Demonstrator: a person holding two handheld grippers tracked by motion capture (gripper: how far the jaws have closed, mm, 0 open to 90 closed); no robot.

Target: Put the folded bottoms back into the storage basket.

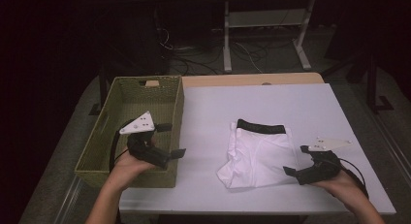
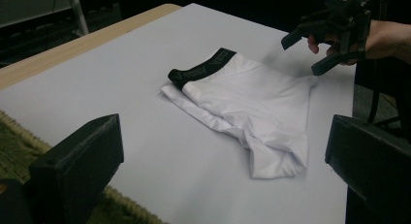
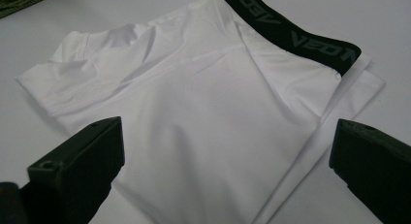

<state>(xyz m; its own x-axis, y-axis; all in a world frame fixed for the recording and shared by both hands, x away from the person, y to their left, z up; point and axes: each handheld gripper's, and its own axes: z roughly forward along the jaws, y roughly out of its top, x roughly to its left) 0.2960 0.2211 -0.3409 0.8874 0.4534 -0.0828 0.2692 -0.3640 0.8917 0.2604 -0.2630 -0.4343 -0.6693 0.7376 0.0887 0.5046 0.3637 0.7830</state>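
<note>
One folded pair of white underpants [image 1: 259,153] with a black waistband lies on my white worktop [image 1: 213,112], at three o'clock from one woven basket [image 1: 177,105]. My right gripper [image 1: 296,161] hangs just beside it, jaws wide and holding nothing. My left gripper [image 1: 172,139], over the basket, is spread open too.

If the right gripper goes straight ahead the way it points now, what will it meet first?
Most likely the folded white underwear. The right gripper points at its near edge with jaws open, and the cloth lies just ahead between them. Depth is hard to judge.
</note>
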